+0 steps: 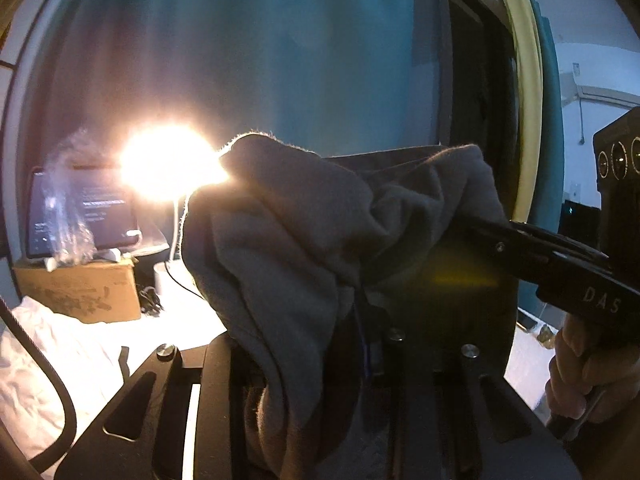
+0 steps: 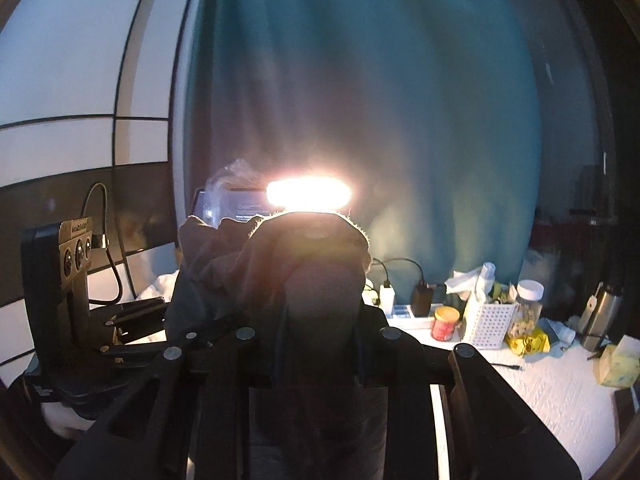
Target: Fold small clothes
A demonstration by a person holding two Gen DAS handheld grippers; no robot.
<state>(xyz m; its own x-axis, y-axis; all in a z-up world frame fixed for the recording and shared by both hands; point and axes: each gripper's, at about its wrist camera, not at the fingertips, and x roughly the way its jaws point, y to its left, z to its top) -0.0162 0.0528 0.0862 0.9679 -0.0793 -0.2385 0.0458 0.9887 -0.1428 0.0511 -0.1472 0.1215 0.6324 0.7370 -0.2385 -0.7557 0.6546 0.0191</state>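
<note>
Garment: grey fleece garment (image 1: 296, 216) is clamped by left gripper (image 1: 320, 320) and right gripper (image 1: 476, 220) | soft, light, floppy | edges are best gripped.

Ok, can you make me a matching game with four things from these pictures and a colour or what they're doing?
Things:
1. soft fleecy cloth
2. small round tin
3. hanging curtain
4. desk lamp

Matches:
a. teal
b. switched on, glaring
c. grey, held up by both grippers
d. red with a yellow lid

Pairs: 1-c, 2-d, 3-a, 4-b
</note>
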